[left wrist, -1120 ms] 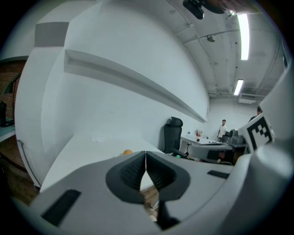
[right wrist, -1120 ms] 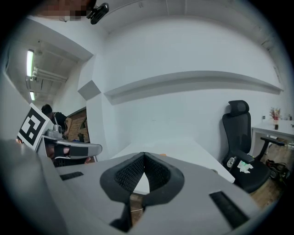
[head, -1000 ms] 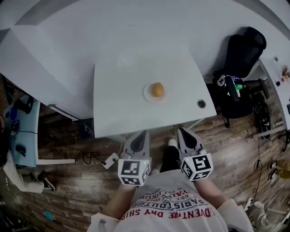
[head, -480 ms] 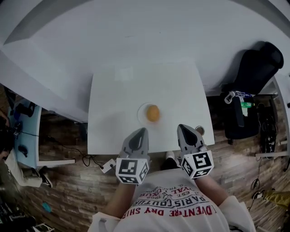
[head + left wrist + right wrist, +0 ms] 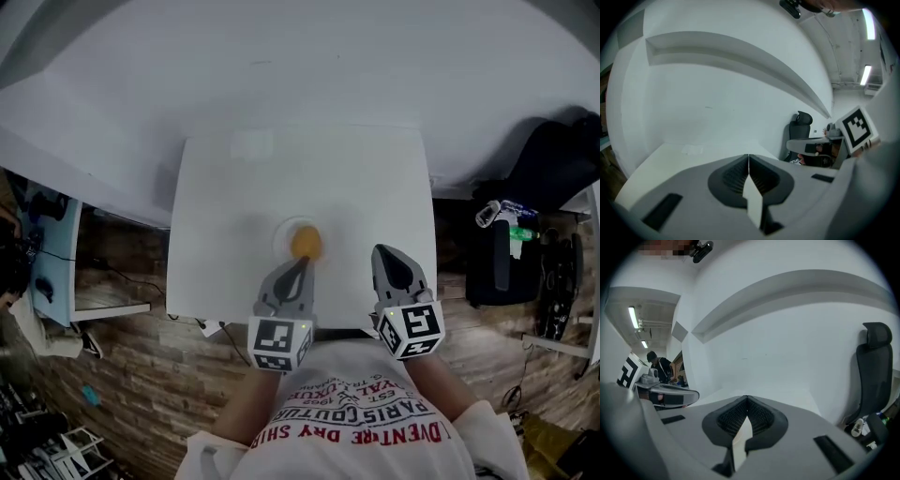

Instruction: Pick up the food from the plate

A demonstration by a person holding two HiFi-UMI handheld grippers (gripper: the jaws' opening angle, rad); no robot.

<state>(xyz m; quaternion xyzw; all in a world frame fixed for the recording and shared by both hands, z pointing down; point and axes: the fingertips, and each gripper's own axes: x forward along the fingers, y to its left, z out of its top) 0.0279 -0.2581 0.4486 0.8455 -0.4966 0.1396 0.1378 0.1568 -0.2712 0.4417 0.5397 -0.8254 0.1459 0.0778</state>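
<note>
An orange round piece of food point(image 5: 306, 242) lies on a small white plate point(image 5: 281, 232) near the front middle of the white table point(image 5: 234, 206). My left gripper point(image 5: 301, 262) points at it from the near side, its tips just short of the food, jaws shut with nothing between them. My right gripper point(image 5: 385, 253) hovers over the table's front right part, to the right of the plate, also shut and empty. In the left gripper view the left gripper point(image 5: 748, 157) hides the plate; the right gripper point(image 5: 746, 399) likewise blocks it in the right gripper view.
A white wall rises behind the table. A black office chair point(image 5: 553, 159) stands to the right, also seen as the chair point(image 5: 875, 366) in the right gripper view. A desk with gear point(image 5: 42, 244) sits at the left. Wooden floor lies under my feet.
Both grippers have moved forward from over the floor to over the table's front edge. The plate and food now lie right in front of the left gripper's tips.
</note>
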